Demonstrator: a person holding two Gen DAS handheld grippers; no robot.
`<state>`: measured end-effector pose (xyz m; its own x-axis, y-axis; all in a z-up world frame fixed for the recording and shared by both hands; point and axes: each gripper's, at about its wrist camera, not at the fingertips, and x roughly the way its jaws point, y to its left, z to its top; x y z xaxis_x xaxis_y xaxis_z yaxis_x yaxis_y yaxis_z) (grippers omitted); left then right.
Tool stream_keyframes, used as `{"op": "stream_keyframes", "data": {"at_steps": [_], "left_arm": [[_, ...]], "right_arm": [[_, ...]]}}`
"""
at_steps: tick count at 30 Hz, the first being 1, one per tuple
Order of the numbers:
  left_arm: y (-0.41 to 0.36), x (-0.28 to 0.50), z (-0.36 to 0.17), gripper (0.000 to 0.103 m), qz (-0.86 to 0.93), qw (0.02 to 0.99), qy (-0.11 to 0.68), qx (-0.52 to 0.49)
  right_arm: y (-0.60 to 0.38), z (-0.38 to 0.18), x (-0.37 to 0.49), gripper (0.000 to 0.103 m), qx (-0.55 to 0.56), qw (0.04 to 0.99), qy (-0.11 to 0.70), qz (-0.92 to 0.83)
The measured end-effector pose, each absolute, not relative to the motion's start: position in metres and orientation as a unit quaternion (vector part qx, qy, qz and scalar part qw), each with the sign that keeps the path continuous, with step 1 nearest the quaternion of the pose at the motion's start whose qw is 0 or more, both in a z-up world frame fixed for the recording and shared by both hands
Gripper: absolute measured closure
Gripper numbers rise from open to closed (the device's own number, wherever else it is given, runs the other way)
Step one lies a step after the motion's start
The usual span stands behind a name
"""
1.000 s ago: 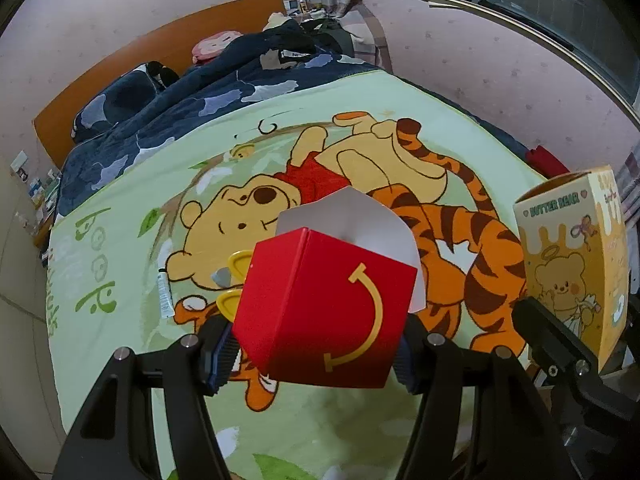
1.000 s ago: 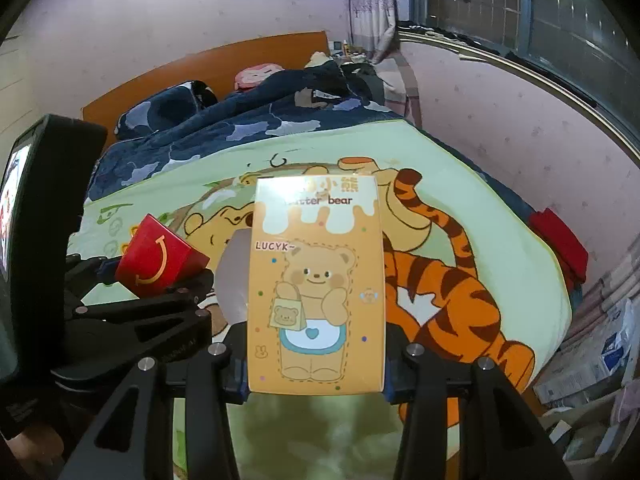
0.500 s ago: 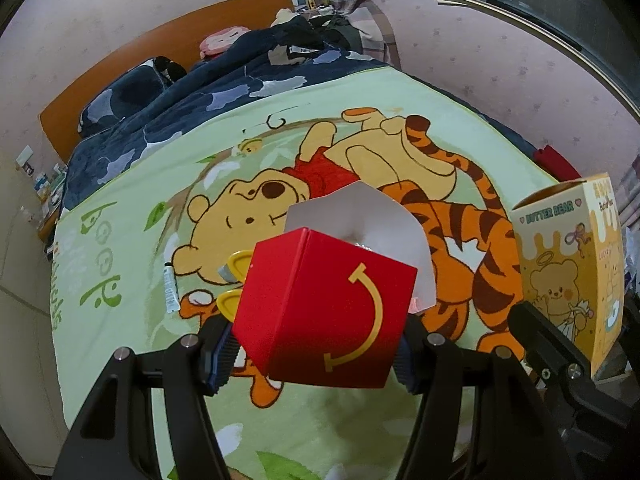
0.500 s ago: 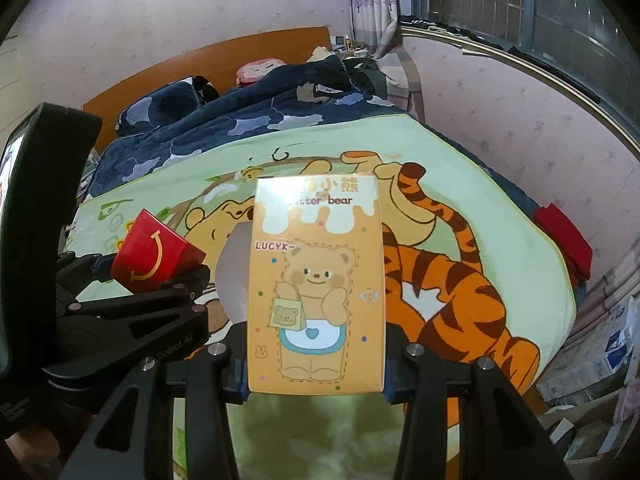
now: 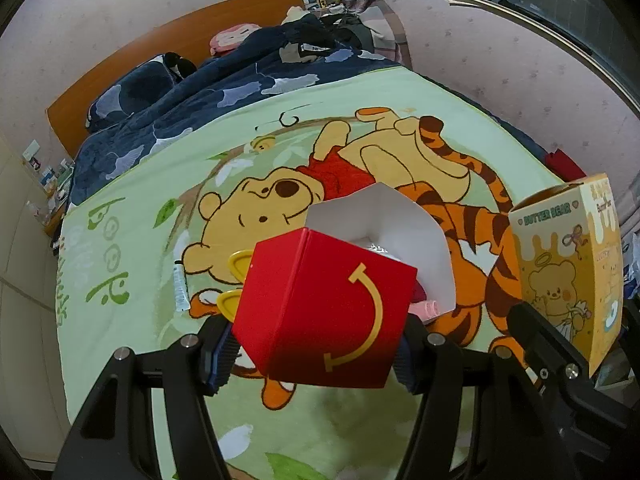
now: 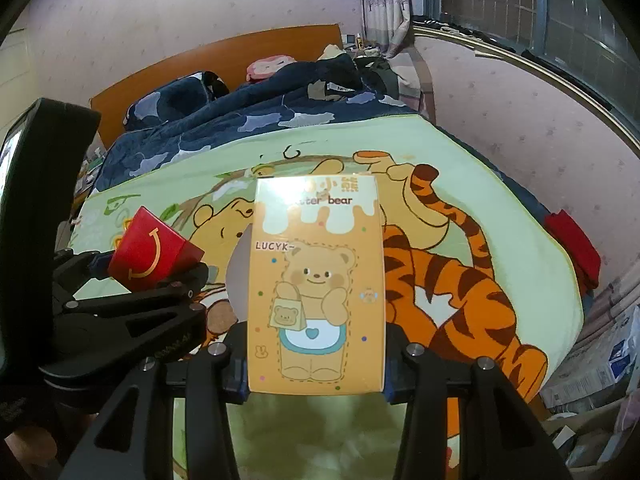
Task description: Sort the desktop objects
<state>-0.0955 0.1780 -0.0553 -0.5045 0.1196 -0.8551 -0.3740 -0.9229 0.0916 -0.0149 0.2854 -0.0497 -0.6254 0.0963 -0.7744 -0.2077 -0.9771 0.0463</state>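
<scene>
My left gripper (image 5: 316, 354) is shut on a red meal box (image 5: 324, 312) with a yellow smile; its white flap is open and something pink shows inside. It is held above the bed blanket. The box also shows in the right wrist view (image 6: 150, 256), at the left. My right gripper (image 6: 316, 372) is shut on an orange Butter Bear box (image 6: 316, 284), held upright above the blanket. That box appears at the right edge of the left wrist view (image 5: 572, 264).
A green Pooh-and-Tigger blanket (image 5: 132, 208) covers the bed. A small white tube (image 5: 181, 288) and yellow plastic pieces (image 5: 236, 264) lie on it at the left. A dark blue quilt (image 5: 224, 92) is heaped by the headboard. Boxes and clutter (image 6: 592, 364) lie on the floor at the right.
Both grippers have risen and drawn back a little with their boxes still held; more of the blanket shows below. The grips are unchanged.
</scene>
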Motion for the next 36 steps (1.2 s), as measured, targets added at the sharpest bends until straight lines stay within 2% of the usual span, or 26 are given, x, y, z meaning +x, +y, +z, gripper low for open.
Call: {"op": "stream_keyframes", "data": {"at_steps": [9,36], "left_arm": [[0.179,-0.113,-0.064,0.039,0.853,0.142,0.142,-0.482],[0.209,-0.190,-0.151,0.039,0.801,0.169,0.211,-0.534]], "right_arm": [[0.282,-0.057,-0.031,0.057,-0.432,0.079,0.064,0.896],[0.298,-0.128,-0.101,0.057,-0.491,0.072,0.067,0.866]]}}
